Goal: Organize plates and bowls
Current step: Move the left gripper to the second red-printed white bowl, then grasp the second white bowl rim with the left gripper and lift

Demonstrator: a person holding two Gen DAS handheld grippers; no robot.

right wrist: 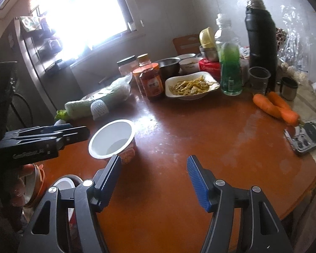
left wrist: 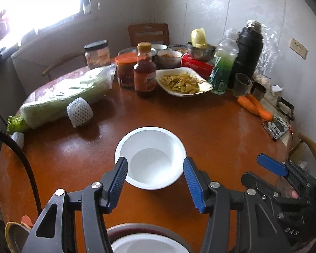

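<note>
A white paper bowl (left wrist: 151,158) stands upright and empty on the orange-brown table (left wrist: 210,130). My left gripper (left wrist: 155,164) is open above it, its blue fingers on either side of the bowl's near rim, holding nothing. The same bowl shows in the right wrist view (right wrist: 113,139), with a printed red side. My right gripper (right wrist: 153,164) is open and empty over bare table, to the right of the bowl. A second white bowl (left wrist: 147,244) sits below the left gripper at the near edge, mostly hidden. The right gripper also shows in the left wrist view (left wrist: 271,166).
At the back stand a white plate of yellow food (left wrist: 183,81), sauce jars (left wrist: 144,69), metal and ceramic bowls (left wrist: 169,58), a green bottle (left wrist: 222,69) and a black thermos (left wrist: 247,50). A wrapped cabbage (left wrist: 60,97) lies left, carrots (left wrist: 255,105) right. Orange dishes (right wrist: 35,185) sit off the near-left edge.
</note>
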